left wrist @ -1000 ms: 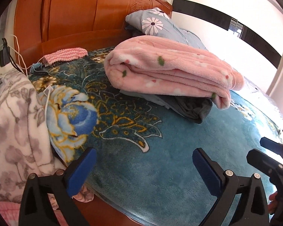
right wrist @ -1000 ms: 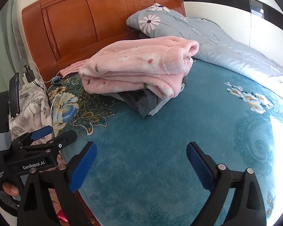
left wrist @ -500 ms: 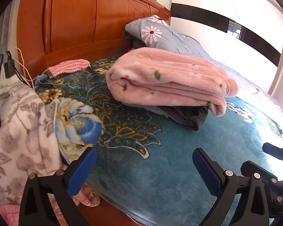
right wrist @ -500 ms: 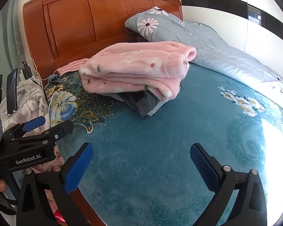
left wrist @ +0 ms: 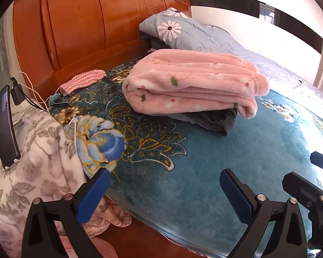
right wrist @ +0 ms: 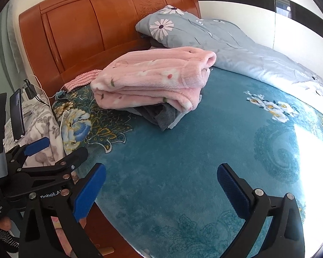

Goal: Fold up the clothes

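Pink folded garment [left wrist: 193, 86] (one) atop grey garment [left wrist: 217, 121]; two grippers agape.

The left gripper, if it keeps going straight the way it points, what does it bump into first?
Probably the teal bedspread, which fills the space between the open left gripper. Beyond it lie the dark clothes under the pink folded blanket, though depth is hard to judge in this fisheye view.

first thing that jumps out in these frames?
The folded pink fleece garment in mid-bed, stacked on dark grey clothes, over a teal floral blanket. Behind it stands an orange wooden headboard with a daisy-print pillow against it. Both grippers, left and right, hang open and empty.
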{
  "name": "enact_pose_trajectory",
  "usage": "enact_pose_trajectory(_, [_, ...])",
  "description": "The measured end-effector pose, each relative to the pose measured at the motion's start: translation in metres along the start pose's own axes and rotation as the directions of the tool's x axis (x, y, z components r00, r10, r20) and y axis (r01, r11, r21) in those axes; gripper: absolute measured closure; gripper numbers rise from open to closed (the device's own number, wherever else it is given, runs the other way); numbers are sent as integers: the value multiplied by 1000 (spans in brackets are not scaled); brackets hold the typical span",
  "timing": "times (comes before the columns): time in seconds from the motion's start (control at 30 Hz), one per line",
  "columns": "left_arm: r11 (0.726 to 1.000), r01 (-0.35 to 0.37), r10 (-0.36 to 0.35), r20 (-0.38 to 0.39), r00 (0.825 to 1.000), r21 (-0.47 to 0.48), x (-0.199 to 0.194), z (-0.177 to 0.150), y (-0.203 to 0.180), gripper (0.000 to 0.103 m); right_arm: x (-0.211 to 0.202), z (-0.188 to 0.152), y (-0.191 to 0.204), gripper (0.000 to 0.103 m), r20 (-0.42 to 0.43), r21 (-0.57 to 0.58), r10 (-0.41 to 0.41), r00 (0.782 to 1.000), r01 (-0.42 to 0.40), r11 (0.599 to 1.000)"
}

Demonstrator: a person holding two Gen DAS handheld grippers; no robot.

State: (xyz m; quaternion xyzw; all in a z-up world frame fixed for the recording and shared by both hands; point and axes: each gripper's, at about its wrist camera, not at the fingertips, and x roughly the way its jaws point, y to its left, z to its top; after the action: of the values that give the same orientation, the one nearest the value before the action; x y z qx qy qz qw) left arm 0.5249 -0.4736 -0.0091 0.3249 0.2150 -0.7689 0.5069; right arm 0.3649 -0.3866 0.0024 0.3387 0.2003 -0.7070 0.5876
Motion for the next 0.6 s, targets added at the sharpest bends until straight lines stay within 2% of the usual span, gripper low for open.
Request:
enact_pose_trajectory(0.17, [999, -19, 18, 27, 999, 43, -20, 10, -8, 0, -19, 8, 8, 0, 32, -37, 13, 999, -12, 999])
enact_pose_trajectory(0.37, [1000, 10, -10, 15, 1000, 11, -30, 21, -7, 0, -36, 18, 11, 0, 54, -41, -8, 999, 10, 999])
enact_pose_trajectory(0.6, [999, -5, 4, 29, 1000, 32, -37, 24, -15, 0, -43, 23, 5, 0, 65, -19, -12, 998, 13, 1000])
